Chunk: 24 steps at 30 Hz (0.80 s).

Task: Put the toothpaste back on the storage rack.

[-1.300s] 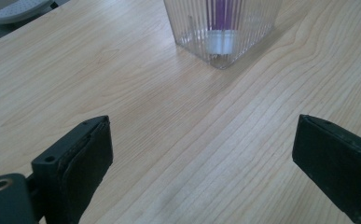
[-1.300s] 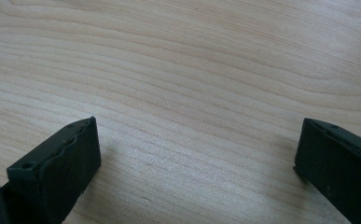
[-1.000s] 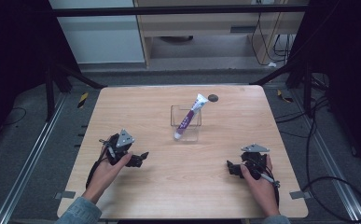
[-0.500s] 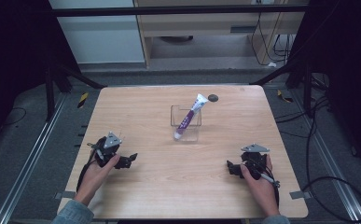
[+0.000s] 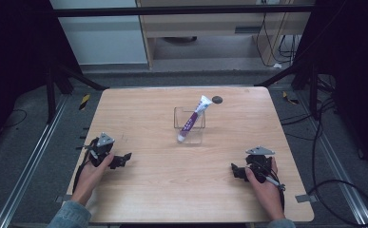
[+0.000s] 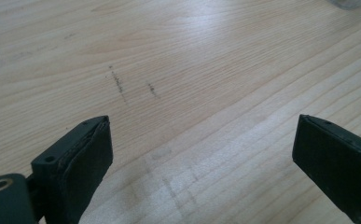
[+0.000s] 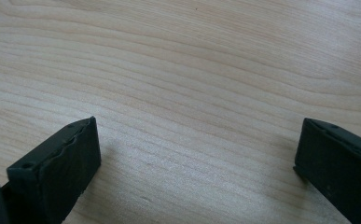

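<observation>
A purple and white tube (image 5: 191, 119) leans in a clear square container (image 5: 189, 125) near the middle of the wooden table (image 5: 172, 199). My left gripper (image 5: 122, 160) rests low at the table's left side, held by a hand, jaws wide apart over bare wood (image 6: 201, 140). My right gripper (image 5: 237, 171) rests at the front right, also held by a hand, its jaws wide apart with nothing between them (image 7: 197, 144). Both grippers stay well apart from the container.
A small dark round object (image 5: 217, 99) lies on the table behind the container. Faint pencil-like marks (image 6: 122, 86) show on the wood ahead of the left gripper. Black frame legs and cables stand around the table.
My left gripper has drawn back toward the table's left front, away from the centre. The right gripper has stayed in place.
</observation>
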Available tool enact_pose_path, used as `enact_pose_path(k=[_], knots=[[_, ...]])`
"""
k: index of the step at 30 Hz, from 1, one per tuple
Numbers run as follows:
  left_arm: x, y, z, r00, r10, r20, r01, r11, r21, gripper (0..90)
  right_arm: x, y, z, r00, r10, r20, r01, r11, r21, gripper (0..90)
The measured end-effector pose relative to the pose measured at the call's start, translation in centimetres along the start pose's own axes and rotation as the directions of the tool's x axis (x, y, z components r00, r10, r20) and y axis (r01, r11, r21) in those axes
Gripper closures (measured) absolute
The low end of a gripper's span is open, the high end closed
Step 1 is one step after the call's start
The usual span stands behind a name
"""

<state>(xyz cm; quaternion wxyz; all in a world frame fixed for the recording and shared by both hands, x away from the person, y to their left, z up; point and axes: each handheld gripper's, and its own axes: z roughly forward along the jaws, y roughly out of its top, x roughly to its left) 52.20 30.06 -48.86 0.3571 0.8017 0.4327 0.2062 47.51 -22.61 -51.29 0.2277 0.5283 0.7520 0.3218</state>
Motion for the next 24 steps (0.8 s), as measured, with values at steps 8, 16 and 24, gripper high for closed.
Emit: enact_pose_path(k=[8, 16, 24], knots=[[0.9, -0.4, 1.2, 0.9997, -0.022, -0.011, 0.022, 0.9996, 0.016, 4.5, 0.0, 0.0, 0.0, 1.0000, 0.000, 0.001, 0.000, 1.000, 0.000, 0.4], [1.0, -0.7, 2.1, 0.9998, -0.013, -0.017, 0.014, 0.9989, 0.045, 3.1, 0.0, 0.0, 0.0, 1.0000, -0.001, 0.001, 0.001, 1.000, 0.000, 0.4], [0.9, -0.7, 2.1, 0.9989, -0.034, -0.033, 0.036, 0.9977, 0.058, 0.0, 0.0, 0.0, 0.0, 1.0000, 0.004, 0.000, -0.004, 1.000, 0.001, 0.3]])
